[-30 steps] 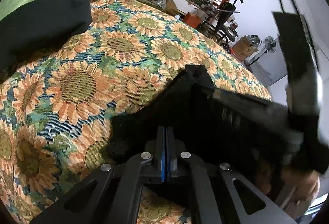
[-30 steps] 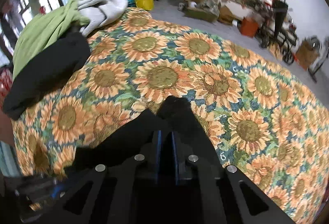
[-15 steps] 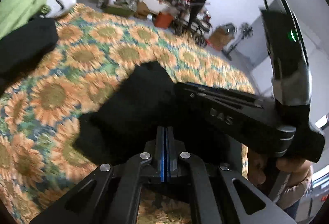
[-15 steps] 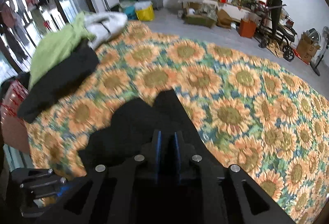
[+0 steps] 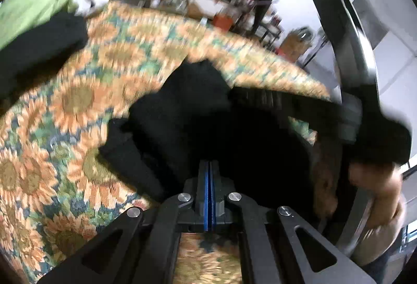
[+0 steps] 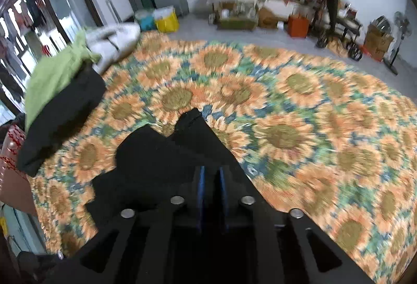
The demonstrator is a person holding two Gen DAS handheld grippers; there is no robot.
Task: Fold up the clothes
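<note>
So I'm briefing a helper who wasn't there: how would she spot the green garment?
Find the sunflower cloth, then the clothes heap at its far left corner. The green garment lies between a white one and a black one, the only bright piece there.

Both grippers are matte black, built from flat angular arms with long cut-out slots, pinned by four round silver screws each. The left gripper has thin blue pads between its fingers; the right gripper shows the same blue lining along its fingers.
</note>
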